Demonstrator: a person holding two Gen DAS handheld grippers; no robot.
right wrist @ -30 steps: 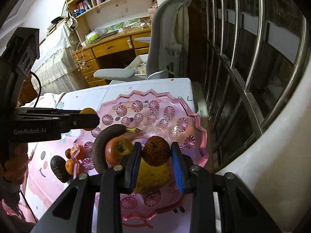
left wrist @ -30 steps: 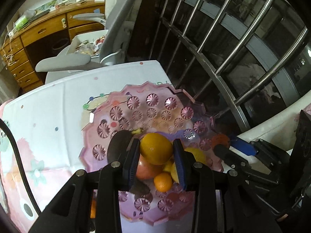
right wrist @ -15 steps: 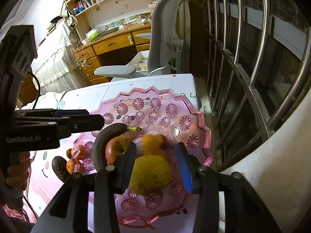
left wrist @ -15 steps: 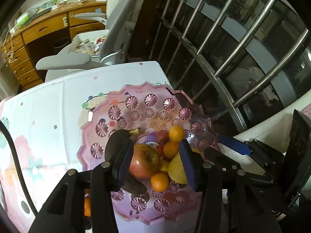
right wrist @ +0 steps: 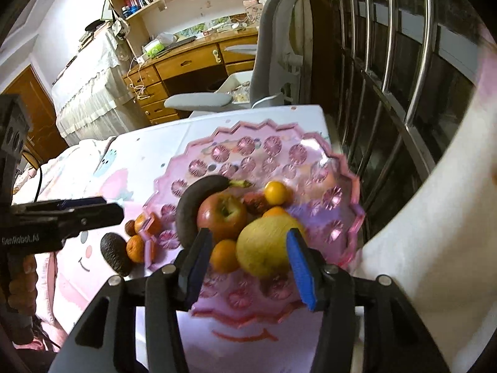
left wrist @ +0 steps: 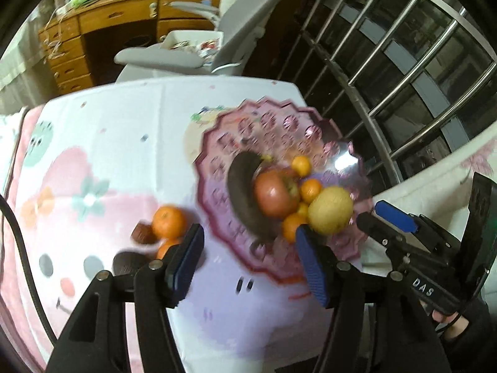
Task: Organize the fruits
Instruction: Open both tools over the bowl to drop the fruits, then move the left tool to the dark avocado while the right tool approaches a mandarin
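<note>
Your left gripper [left wrist: 248, 258] hangs spread and empty above the cloth, its left pad just over the loose pile: avocado [left wrist: 127, 264], a brown fruit [left wrist: 142, 233] and tangerines [left wrist: 169, 221] beside the dish [left wrist: 217, 143]. Your right gripper [right wrist: 248, 258] is spread and empty too, low over the dish's near side, the pear [right wrist: 264, 245] between its pads but ungripped. Beyond it sit the apple [right wrist: 222, 214], banana [right wrist: 192, 199] and small oranges. You seem to be between picks. Next, drop the left onto a tangerine, centre it and close gently, since round fruit rolls.
</note>
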